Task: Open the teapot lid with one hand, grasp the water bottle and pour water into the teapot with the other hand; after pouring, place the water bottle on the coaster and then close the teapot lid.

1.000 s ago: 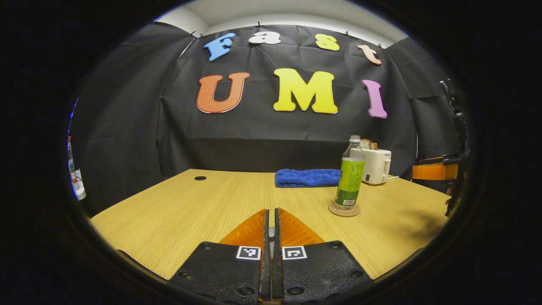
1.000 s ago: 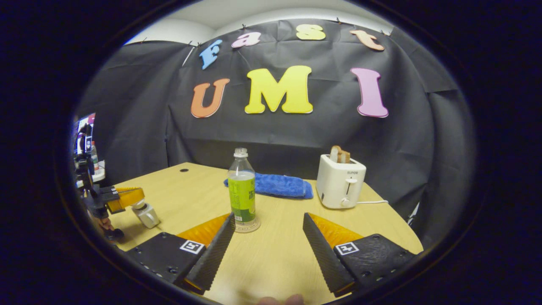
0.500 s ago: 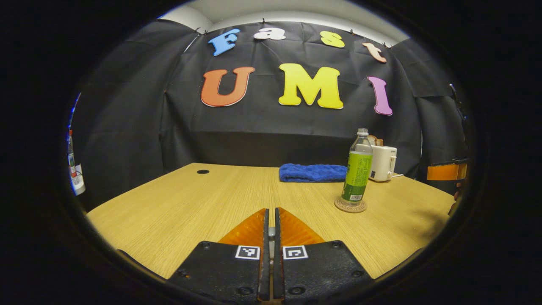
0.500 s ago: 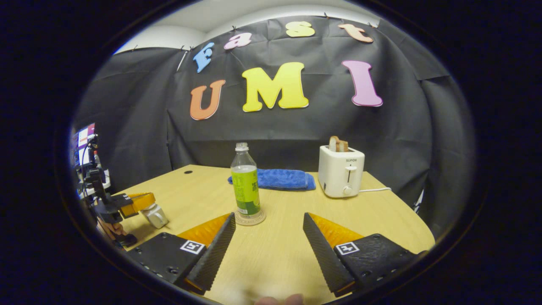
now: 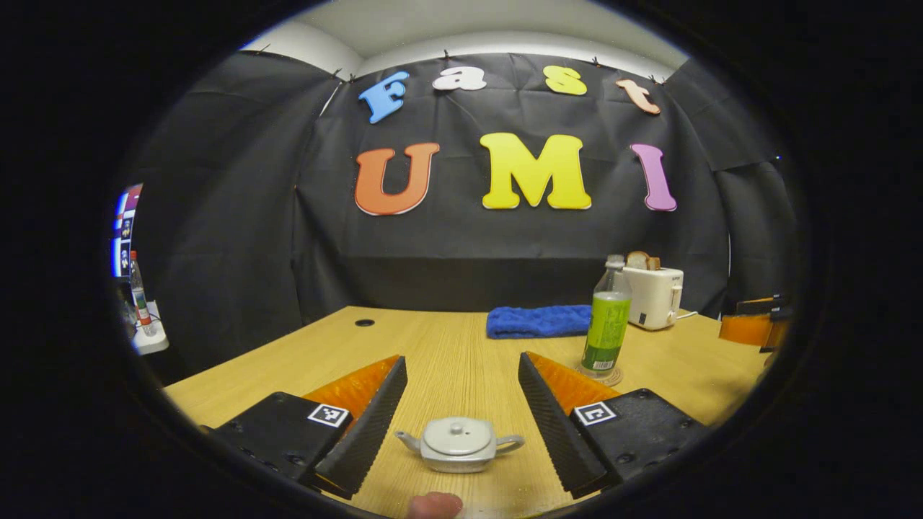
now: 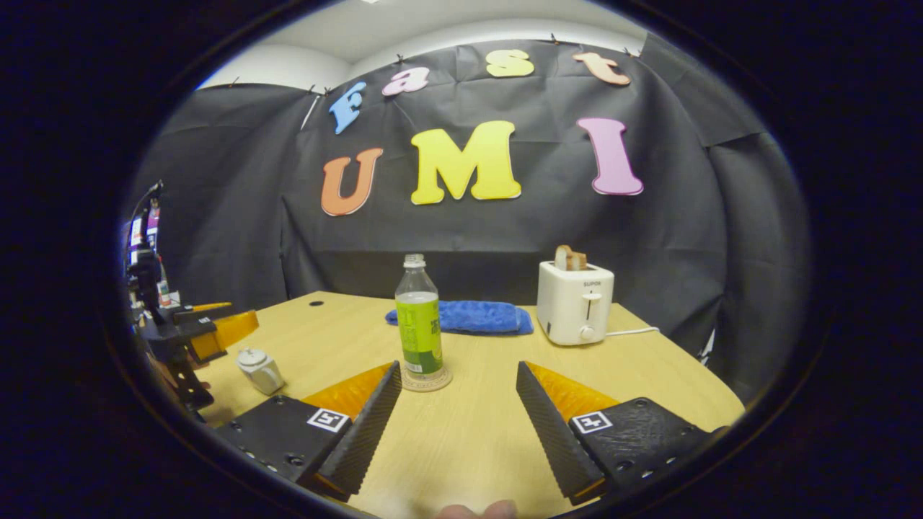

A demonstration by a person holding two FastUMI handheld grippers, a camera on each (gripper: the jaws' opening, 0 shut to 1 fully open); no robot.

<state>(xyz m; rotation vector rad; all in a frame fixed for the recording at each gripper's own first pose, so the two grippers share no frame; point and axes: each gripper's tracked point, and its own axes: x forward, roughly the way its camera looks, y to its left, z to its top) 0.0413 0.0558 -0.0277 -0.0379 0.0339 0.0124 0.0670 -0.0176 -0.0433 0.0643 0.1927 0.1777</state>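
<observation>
A small grey teapot [image 5: 458, 445] stands on the wooden table [image 5: 303, 375] with its lid on, low between the open fingers of my left gripper [image 5: 462, 360], which do not touch it. The water bottle [image 5: 607, 324], uncapped with a green label, stands upright on the round coaster [image 5: 611, 378] at the right. In the right gripper view the bottle [image 6: 420, 324] and coaster [image 6: 425, 380] lie just ahead of my open, empty right gripper [image 6: 458, 367], left of its middle. The teapot [image 6: 259, 370] sits at the left, with the left gripper [image 6: 209, 328] above it.
A folded blue towel [image 6: 469, 317] lies at the back of the table. A white toaster [image 6: 575, 311] with bread in it stands at the back right, its cord trailing right. The right gripper [image 5: 750, 328] shows at the far right of the left gripper view.
My left gripper went from shut to open and drew back and up, so the teapot with its lid on now shows between its fingers. The right gripper stayed open and barely moved.
</observation>
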